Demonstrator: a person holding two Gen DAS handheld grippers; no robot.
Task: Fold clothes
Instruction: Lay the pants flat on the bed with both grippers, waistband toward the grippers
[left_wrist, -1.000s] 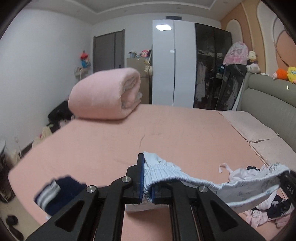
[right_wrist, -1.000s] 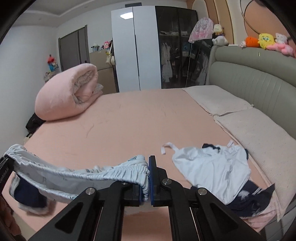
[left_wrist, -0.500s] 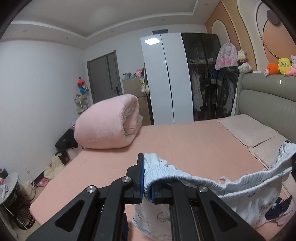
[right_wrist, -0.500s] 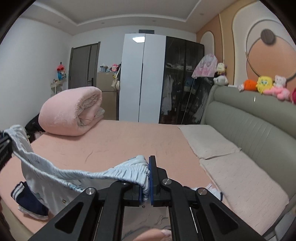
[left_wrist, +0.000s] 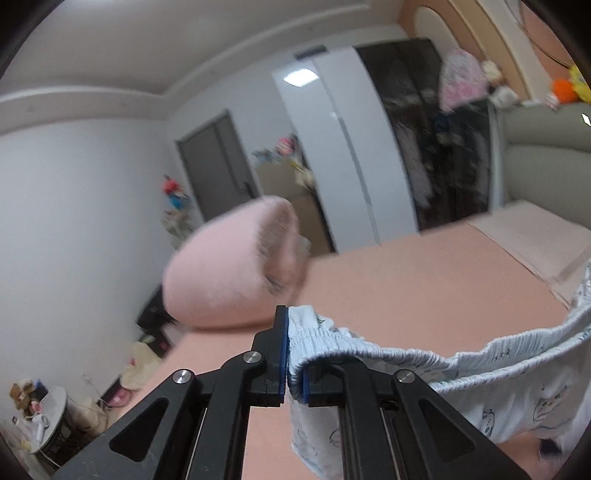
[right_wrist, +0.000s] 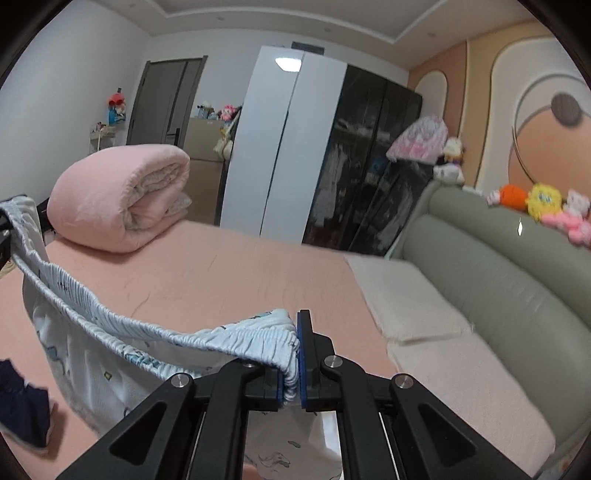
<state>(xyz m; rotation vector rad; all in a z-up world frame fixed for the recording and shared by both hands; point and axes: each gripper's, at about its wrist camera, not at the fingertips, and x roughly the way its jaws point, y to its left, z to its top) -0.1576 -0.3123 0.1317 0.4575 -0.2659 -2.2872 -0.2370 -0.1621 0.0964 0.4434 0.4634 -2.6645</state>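
A pair of pale blue printed shorts (left_wrist: 498, 373) hangs in the air between both grippers, its elastic waistband stretched across. My left gripper (left_wrist: 293, 354) is shut on one end of the waistband. In the right wrist view the same shorts (right_wrist: 110, 354) sag to the left, and my right gripper (right_wrist: 295, 354) is shut on the other end of the waistband. The cloth hangs over the pink bed sheet (right_wrist: 229, 280). The lower part of the shorts is cut off by the frame edges.
A rolled pink duvet (right_wrist: 118, 199) lies at the bed's far left corner. The grey padded headboard (right_wrist: 491, 258) with plush toys (right_wrist: 543, 203) runs along the right, with pillows (right_wrist: 410, 306) below it. A dark garment (right_wrist: 22, 406) lies at the near left. Wardrobes (right_wrist: 321, 155) stand behind.
Both grippers have lifted the shorts off the bed and risen higher, spreading the waistband between them. The views have tilted, and the clothes pile has dropped out of sight.
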